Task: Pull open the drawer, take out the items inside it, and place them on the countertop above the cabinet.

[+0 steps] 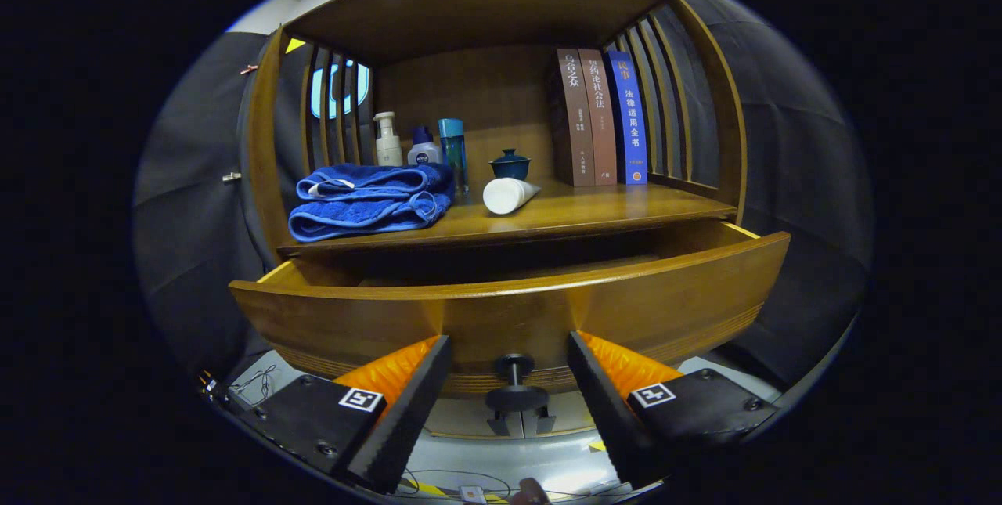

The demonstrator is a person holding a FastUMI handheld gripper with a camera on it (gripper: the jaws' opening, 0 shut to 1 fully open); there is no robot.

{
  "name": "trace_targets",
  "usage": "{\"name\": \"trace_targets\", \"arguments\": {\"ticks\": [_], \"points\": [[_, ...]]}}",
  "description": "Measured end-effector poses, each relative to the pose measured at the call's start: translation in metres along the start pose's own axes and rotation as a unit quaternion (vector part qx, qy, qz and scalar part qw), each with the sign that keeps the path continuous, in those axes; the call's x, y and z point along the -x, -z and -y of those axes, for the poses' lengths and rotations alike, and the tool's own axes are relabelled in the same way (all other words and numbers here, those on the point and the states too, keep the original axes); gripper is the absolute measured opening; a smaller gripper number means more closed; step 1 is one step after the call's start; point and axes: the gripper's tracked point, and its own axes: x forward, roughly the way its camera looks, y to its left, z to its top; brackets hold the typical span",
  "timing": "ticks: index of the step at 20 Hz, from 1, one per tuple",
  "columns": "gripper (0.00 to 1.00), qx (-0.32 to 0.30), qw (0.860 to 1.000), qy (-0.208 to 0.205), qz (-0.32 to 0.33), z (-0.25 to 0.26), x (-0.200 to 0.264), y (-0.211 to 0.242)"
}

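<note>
Your gripper (509, 403): fingers spread apart, flanking the drawer (509, 313) knob (515, 387), not touching; drawer pulled open.

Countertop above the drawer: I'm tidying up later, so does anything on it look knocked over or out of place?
One thing: the white tube lies on its side near the blue towel, while the bottles and books stand upright. The drawer is pulled open; the tongs are open, either side of its knob.
</note>
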Motion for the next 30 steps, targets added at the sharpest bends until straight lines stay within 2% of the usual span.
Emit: {"name": "trace_targets", "arguments": {"ticks": [12, 17, 25, 30], "points": [[0.99, -0.005, 1.0, 0.007, 0.008, -0.004, -0.058, -0.013], [0.99, 0.001, 1.0, 0.007, 0.01, -0.003, -0.062, -0.011], [0.99, -0.006, 1.0, 0.009, -0.021, 0.0, -0.063, 0.002], [0.99, 0.0, 1.0, 0.006, 0.003, -0.002, -0.044, -0.018]]}}
